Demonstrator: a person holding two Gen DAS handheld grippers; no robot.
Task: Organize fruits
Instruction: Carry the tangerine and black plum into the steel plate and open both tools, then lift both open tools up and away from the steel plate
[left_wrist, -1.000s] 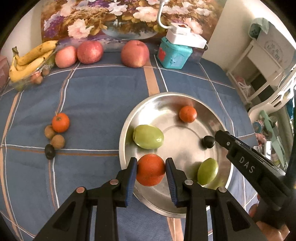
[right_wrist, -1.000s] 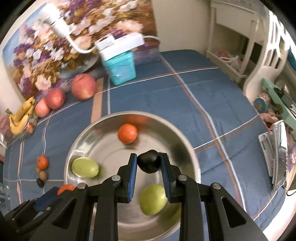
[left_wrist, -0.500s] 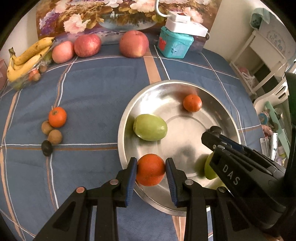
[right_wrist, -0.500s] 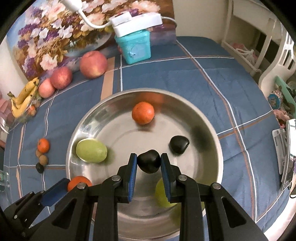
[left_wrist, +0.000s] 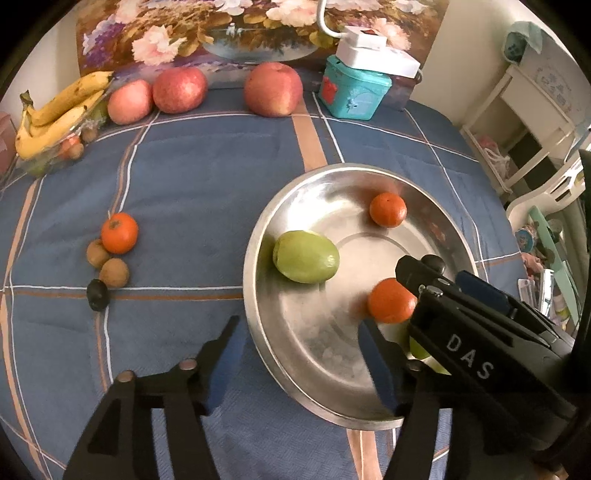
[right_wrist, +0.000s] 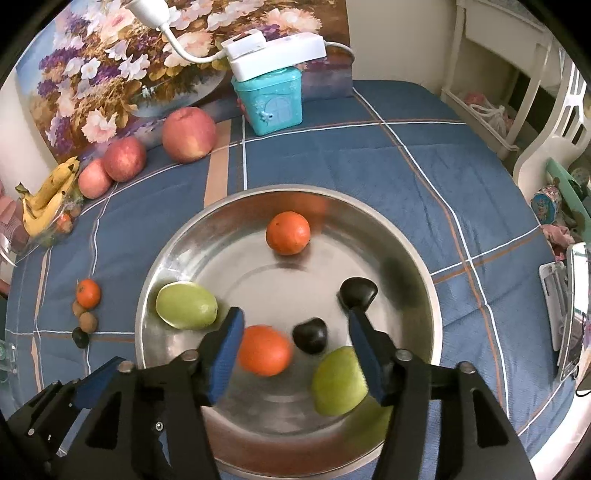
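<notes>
Letting go over the bowl (right_wrist: 177, 243) — both hand-held grippers opening. Left hand-held gripper (left_wrist: 299, 354) spreading wide at lower centre of its frame, nothing between the jaws; the orange (left_wrist: 390, 300) sitting free in the bowl, blurred, probably rolling toward the low middle. Right hand-held gripper (right_wrist: 295, 350) spreading too, pads clear of the dark fruit (right_wrist: 309, 335) lying loose beneath, beside a second dark one (right_wrist: 358, 291). Sharing the bowl: two green fruits (right_wrist: 186, 305), another orange (right_wrist: 287, 233). Waiting at left of frame on the blue checked cloth (left_wrist: 192, 192) covering the tabletop: a small orange, two brown fruits, a dark one (left_wrist: 98, 294). Lining the upper edge: apples (left_wrist: 273, 88), bananas (left_wrist: 55, 114), a teal box, a flower painting. Crowding the right side: white furniture.
</notes>
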